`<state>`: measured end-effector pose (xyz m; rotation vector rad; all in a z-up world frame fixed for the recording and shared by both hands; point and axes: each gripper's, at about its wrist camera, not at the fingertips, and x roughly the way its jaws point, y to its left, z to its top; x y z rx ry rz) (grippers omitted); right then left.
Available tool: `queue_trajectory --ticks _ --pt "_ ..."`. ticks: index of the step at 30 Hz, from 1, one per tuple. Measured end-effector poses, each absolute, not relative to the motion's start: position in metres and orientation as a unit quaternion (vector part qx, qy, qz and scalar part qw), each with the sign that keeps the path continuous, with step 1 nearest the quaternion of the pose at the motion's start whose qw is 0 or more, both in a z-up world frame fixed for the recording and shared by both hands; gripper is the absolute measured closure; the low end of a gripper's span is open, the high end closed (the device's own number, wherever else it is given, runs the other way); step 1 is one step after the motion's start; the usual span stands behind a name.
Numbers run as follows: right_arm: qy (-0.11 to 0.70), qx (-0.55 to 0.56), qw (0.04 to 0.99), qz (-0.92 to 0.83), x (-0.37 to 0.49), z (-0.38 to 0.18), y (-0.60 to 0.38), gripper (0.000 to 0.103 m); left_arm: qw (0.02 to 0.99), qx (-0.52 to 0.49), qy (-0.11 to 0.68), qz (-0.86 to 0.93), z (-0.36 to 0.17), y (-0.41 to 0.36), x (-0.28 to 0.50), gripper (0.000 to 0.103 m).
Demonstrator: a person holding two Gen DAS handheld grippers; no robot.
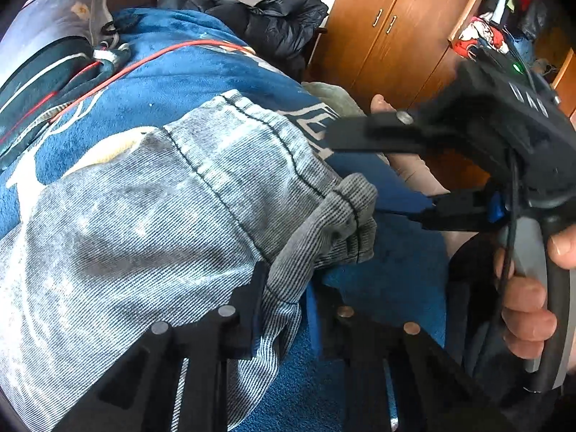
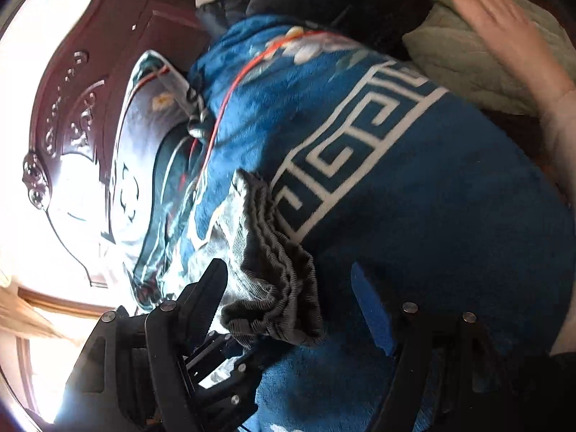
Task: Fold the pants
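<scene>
Faded grey-blue pants (image 1: 144,216) lie spread on a blue blanket (image 1: 216,72) on a bed. My left gripper (image 1: 282,306) is shut on a fold of the pants just behind the ribbed grey cuff (image 1: 345,212). In the left wrist view my right gripper (image 1: 352,174) comes in from the right, open, its lower finger beside the cuff. The right wrist view shows the bunched cuff (image 2: 277,295) lying between the open fingers of the right gripper (image 2: 288,266), closer to the left one; the pants (image 2: 230,223) stretch away behind it.
A dark jacket pile (image 1: 280,18) and a wooden wardrobe (image 1: 388,28) stand beyond the bed. A satin pillow (image 1: 54,36) and carved headboard (image 2: 72,108) lie left. A person's bare foot (image 2: 504,18) rests on a green quilted cushion (image 2: 486,72). A hand (image 1: 525,306) holds the right gripper's handle.
</scene>
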<state>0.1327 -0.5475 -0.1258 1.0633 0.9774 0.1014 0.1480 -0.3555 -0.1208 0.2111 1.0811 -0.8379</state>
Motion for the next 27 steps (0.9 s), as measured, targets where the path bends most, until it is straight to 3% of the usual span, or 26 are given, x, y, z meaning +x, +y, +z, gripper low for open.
queue_trajectory --ticks 6,8,9,10,12,27 --pt "0.447 0.499 0.738 0.085 0.156 -0.136 -0.538 0.032 0.767 0.084 0.503 -0.390 -0.119 -0.352 0.145 0.080" --pt "0.461 0.485 0.738 0.090 0.166 -0.139 -0.532 0.043 0.767 0.083 0.504 -0.389 -0.120 -0.354 0.148 0.080" --pt "0.468 0.474 0.741 0.086 0.168 -0.139 -0.529 0.065 0.767 0.082 0.504 -0.388 -0.119 -0.353 0.149 0.080" --pt "0.479 0.455 0.747 0.077 0.170 -0.138 -0.526 0.079 0.767 0.079 0.505 -0.388 -0.118 -0.352 0.148 0.080" --pt "0.478 0.441 0.756 0.071 0.168 -0.135 -0.525 0.086 0.767 0.068 0.503 -0.391 -0.119 -0.352 0.157 0.080" --pt "0.430 0.348 0.827 0.095 0.154 -0.059 -0.462 0.089 0.774 -0.056 0.493 -0.393 -0.086 -0.292 0.139 0.082"
